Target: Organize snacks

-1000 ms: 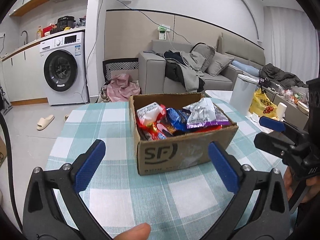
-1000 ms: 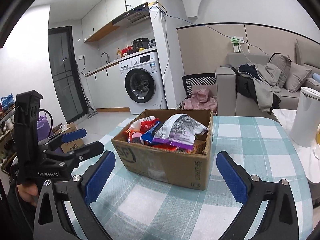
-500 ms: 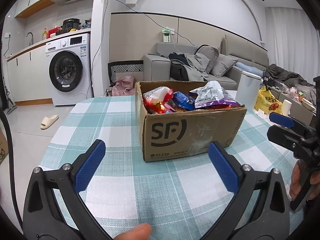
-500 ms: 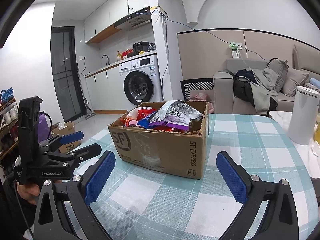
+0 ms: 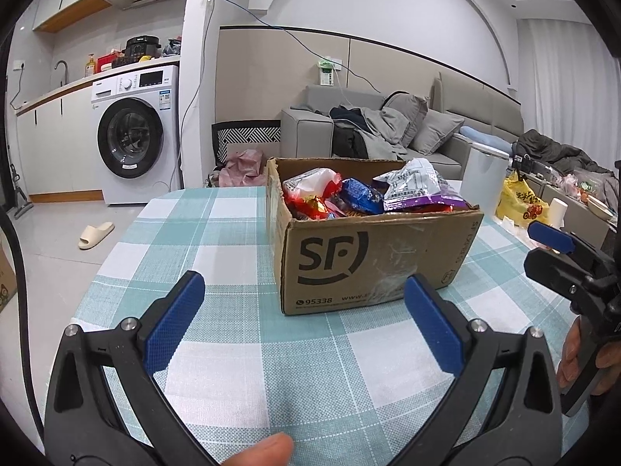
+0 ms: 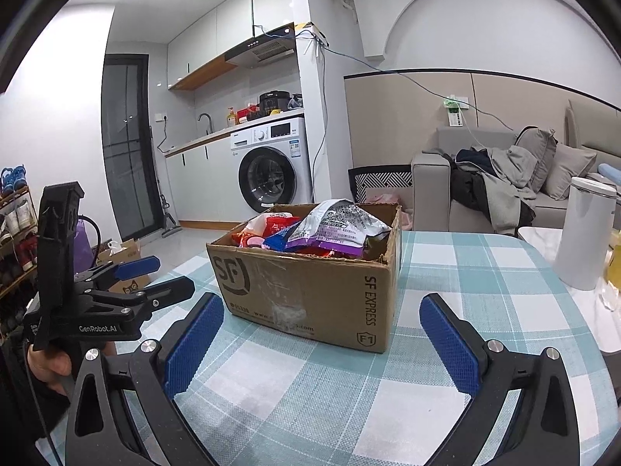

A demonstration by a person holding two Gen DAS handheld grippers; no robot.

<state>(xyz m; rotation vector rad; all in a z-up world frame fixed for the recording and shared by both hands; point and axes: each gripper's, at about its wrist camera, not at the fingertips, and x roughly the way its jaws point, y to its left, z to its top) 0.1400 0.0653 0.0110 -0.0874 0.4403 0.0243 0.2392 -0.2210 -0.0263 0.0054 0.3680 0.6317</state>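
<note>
On the left, the left gripper (image 5: 302, 322) is wide open and holds nothing; it hangs over the near edge of the table (image 5: 217, 240), which has a checked cloth. In the middle of the table stands the cardboard box (image 5: 372, 256), open on top and full of snacks (image 5: 357, 194), with a silver and purple bag (image 5: 419, 190) lying uppermost. On the right, the right gripper (image 6: 322, 341) is also wide open and empty, near the box but apart from it.
</note>
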